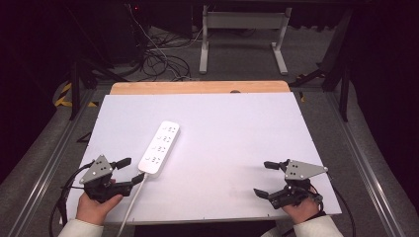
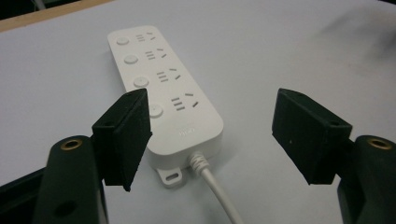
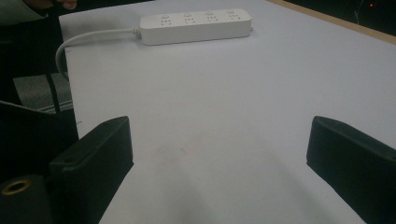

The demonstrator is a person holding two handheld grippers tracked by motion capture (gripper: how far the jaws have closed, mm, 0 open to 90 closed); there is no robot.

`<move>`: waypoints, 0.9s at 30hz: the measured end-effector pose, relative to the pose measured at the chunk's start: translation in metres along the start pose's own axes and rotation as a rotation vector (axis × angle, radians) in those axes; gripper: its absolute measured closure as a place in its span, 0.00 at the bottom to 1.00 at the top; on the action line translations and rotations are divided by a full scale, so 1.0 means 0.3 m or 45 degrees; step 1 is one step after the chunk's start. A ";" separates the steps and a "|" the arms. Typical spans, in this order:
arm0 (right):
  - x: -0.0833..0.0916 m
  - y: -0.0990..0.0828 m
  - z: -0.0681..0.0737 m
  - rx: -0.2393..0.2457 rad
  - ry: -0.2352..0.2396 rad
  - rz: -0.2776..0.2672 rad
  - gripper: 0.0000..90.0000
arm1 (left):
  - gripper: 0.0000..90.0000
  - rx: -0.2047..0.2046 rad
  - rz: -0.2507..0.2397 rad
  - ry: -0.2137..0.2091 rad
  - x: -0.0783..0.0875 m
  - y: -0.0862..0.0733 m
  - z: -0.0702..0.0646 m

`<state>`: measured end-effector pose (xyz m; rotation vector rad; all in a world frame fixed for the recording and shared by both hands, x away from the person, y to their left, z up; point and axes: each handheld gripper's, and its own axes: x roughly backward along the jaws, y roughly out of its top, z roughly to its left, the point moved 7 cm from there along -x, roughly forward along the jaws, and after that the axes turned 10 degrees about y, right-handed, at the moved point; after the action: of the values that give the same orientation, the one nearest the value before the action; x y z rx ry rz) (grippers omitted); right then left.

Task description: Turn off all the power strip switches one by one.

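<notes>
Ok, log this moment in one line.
left gripper: open, near power strip cord end | right gripper: open, apart on table

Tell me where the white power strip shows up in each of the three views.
High view: power strip left of centre, lying diagonally, just beyond the left gripper.
Left gripper view: between the open jaws, cord end nearest.
Right gripper view: top, far across the table.
Shared landmark: its white cord.
</notes>
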<state>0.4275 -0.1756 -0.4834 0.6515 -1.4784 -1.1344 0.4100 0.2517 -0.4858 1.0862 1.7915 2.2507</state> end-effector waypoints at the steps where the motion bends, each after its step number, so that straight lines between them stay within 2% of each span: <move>1: 0.000 -0.001 -0.001 0.000 0.000 0.001 0.08 | 0.32 -0.004 -0.003 0.003 -0.002 -0.010 -0.001; 6: 0.001 -0.002 -0.002 -0.002 -0.001 0.002 0.08 | 0.31 0.037 -0.041 -0.007 -0.004 -0.042 -0.002; 11: 0.000 -0.003 -0.003 -0.005 0.000 0.003 0.08 | 0.30 -0.005 -0.034 0.008 -0.006 -0.069 -0.005; 14: 0.000 -0.005 -0.003 -0.005 0.001 0.006 0.08 | 0.29 -0.040 -0.050 0.023 -0.011 -0.062 -0.011; 17: -0.001 -0.006 -0.003 -0.007 -0.001 0.010 0.08 | 0.29 -0.040 -0.056 0.018 -0.013 -0.052 -0.017; 20: -0.001 -0.006 -0.003 -0.008 -0.004 0.012 0.08 | 0.29 -0.011 -0.066 0.025 -0.002 -0.046 -0.010; 23: -0.001 -0.006 -0.003 -0.008 -0.005 0.013 0.08 | 0.28 0.039 -0.078 0.026 0.009 -0.042 -0.001; 27: -0.002 -0.007 -0.004 -0.007 -0.004 0.014 0.08 | 0.28 0.063 -0.085 0.030 0.015 -0.035 0.006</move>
<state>0.4283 -0.1762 -0.4855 0.6369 -1.4796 -1.1311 0.4038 0.2586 -0.4928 0.9958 1.8728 2.2021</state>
